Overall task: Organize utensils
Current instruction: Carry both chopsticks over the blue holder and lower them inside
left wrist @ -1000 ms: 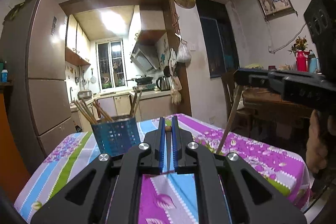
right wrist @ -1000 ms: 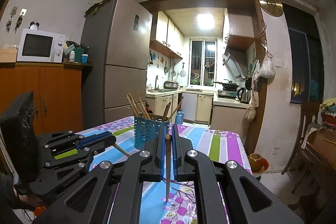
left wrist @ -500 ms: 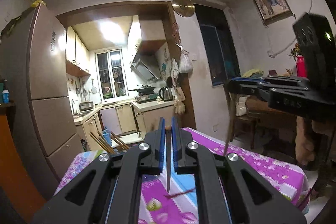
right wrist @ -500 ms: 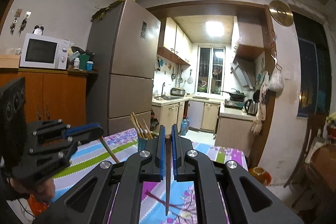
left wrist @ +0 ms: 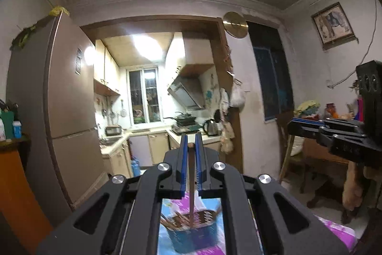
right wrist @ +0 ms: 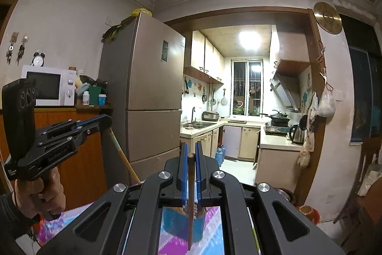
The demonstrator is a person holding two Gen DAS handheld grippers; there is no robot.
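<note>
Claws first: left gripper (left wrist: pixel 190 147) and right gripper (right wrist: pixel 190 154) are each clamped on one chopstick (left wrist: pixel 191 185) hanging down over the blue holder (left wrist: pixel 194 234) that's got more chopsticks in it, sitting on a floral tablecloth (right wrist: pixel 210 234). Beyond: fridge (right wrist: pixel 148 92), microwave (right wrist: pixel 49 85), lit kitchen. No readable writing

Blue holder (left wrist: pixel 195 234), brown chopsticks (right wrist: pixel 191 202) — purple-and-blue patterned tablecloth (right wrist: pixel 210 240).

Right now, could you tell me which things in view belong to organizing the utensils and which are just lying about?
Job: left gripper and right gripper, each clamping a chopstick; blue holder.
Lying about: microwave, fridge, kettle.
</note>
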